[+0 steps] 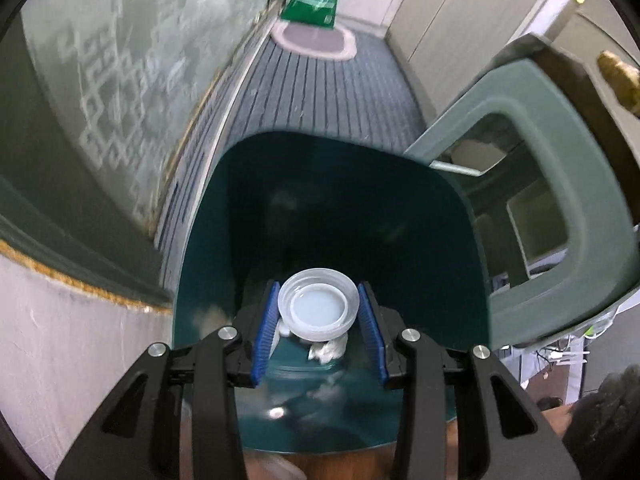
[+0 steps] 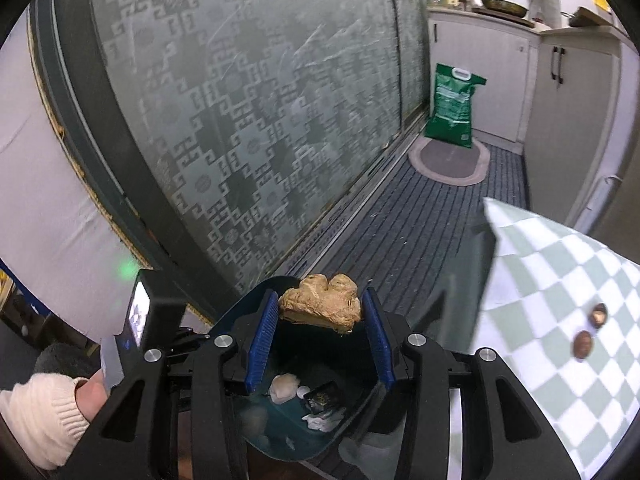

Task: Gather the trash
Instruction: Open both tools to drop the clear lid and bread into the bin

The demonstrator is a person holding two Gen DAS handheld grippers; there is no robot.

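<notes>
My left gripper (image 1: 319, 312) squeezes a round, see-through plastic lid (image 1: 318, 305) over the open dark-green bin (image 1: 420, 240). My right gripper (image 2: 320, 320) squeezes a bumpy brown ginger root (image 2: 322, 304) above that bin too — crumpled white bits lie inside. The green bag (image 2: 454, 106) has writing, too blurry to read.

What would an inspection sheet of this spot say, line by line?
Surface: grey ribbed floor mat; checked cloth at right.
Job's things: dark green bin open, scraps inside; clear plastic lid; ginger root.
Clutter: two brown round bits on the cloth.
Grippers: left gripper jaws clamp the lid over the bin; right gripper jaws clamp the ginger.
Cables: some pale cords, blurred.
Surroundings: patterned glass door, green sack, cabinets.
</notes>
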